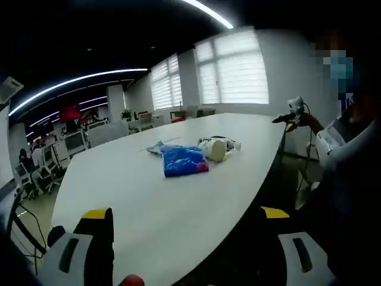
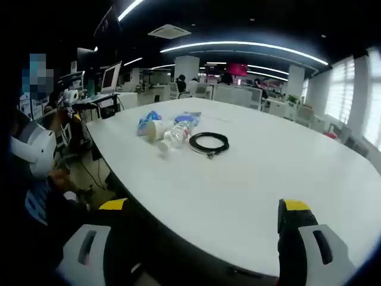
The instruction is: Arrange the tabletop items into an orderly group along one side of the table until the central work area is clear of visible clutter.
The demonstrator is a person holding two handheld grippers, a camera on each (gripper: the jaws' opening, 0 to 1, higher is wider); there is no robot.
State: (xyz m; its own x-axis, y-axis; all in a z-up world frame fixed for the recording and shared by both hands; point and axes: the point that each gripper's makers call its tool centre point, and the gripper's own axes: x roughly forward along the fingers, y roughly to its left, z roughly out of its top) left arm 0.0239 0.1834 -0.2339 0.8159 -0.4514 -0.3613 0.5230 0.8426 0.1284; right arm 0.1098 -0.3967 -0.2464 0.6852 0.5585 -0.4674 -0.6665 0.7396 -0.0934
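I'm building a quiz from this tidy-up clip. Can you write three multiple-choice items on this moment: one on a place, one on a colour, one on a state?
1. Where does the coiled black cable lie?
A. on the white table beside the plastic bottle
B. on the floor
C. between the right gripper's jaws

2. What colour is the snack bag?
A. green
B. mainly blue
C. plain white

3. How does the right gripper stand?
A. shut on the bottle
B. shut on the cable
C. open and empty

Key: 1 A, the cable rests on the tabletop next to the bottle. 2 B, the left gripper view shows its blue wrapper. 3 C, its yellow-tipped jaws stand wide apart with nothing between.
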